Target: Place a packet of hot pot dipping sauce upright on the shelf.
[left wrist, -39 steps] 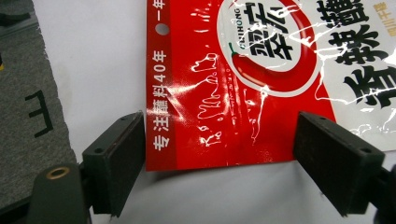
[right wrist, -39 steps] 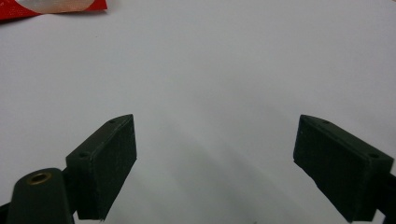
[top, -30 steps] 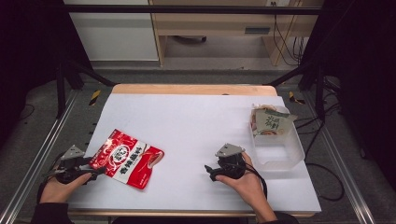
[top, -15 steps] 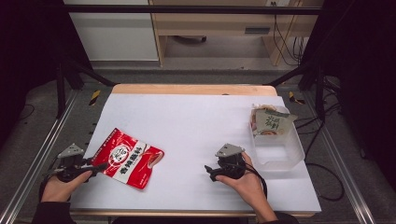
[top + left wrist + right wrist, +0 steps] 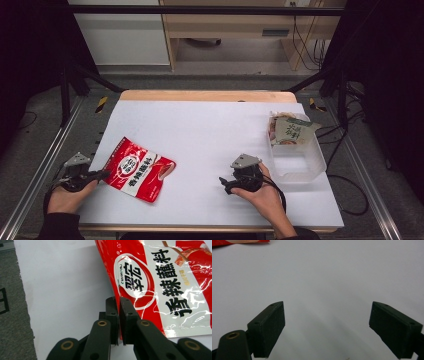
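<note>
A red seasoning packet (image 5: 136,169) lies flat on the white surface (image 5: 210,130), toward its near left part, and serves as the reference for the rest. The left gripper (image 5: 95,175) sits just to the left of the packet at the surface's near left edge, held low and nearly level by the person's left hand (image 5: 65,196), whose forearm comes in from the near edge. In the left gripper view its jaws are pressed together on the packet's edge (image 5: 140,287), the red film pinched between the two black pads, with the rest of the packet spreading away to the right over the white surface. The right gripper (image 5: 227,182) rests well to the right of the packet, near the front of the surface, with the right hand (image 5: 260,192) wrapped around it from behind and the wrist angled in from the near right; its grey plate faces up. In the right gripper view its jaws stand wide apart over bare white surface, holding nothing, and a sliver of the red packet (image 5: 239,242) shows at the far upper left. Farther right of the packet, beyond the right hand, a clear plastic bin (image 5: 300,165) stands by the surface's right edge, with a green-and-white pouch (image 5: 291,131) resting in its far end.
</note>
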A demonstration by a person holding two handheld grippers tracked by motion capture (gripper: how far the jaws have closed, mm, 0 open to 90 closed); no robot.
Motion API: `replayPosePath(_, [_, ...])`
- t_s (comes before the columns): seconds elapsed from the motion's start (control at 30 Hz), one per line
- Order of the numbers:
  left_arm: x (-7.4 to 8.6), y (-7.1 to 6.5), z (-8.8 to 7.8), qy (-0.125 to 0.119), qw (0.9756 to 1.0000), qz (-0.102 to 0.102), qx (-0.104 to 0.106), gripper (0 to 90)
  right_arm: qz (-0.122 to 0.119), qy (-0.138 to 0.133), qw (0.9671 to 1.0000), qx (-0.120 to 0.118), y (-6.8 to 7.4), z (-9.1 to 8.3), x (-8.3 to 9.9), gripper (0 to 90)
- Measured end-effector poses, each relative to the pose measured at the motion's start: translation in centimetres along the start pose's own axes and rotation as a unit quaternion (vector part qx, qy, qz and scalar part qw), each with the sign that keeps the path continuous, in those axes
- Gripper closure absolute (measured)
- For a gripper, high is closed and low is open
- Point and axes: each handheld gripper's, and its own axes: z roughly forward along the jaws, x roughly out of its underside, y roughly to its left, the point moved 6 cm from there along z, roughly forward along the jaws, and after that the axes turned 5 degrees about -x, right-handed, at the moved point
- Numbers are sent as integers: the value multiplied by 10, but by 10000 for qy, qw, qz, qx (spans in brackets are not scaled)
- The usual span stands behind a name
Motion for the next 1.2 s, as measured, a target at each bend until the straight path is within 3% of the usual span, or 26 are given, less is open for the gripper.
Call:
replayPosePath(0.37, [-10, -7, -9, -200, 9997, 120, -15, 900, -5, 2, 10000, 19, 0, 0, 0, 140])
replayPosePath(0.6, [-24, -19, -21, -332, 9985, 427, -70, 900, -27, -6, 10000, 20, 0, -1, 0, 140])
replayPosePath(1.0, [-57, -45, -44, -507, 9936, 1003, -121, 900, 8, -34, 10000, 51, -1, -5, -5, 144])
replayPosePath(1.2, [-81, -61, -60, -569, 9884, 1402, -134, 900, -160, -171, 9997, 74, 0, -14, -29, 149])
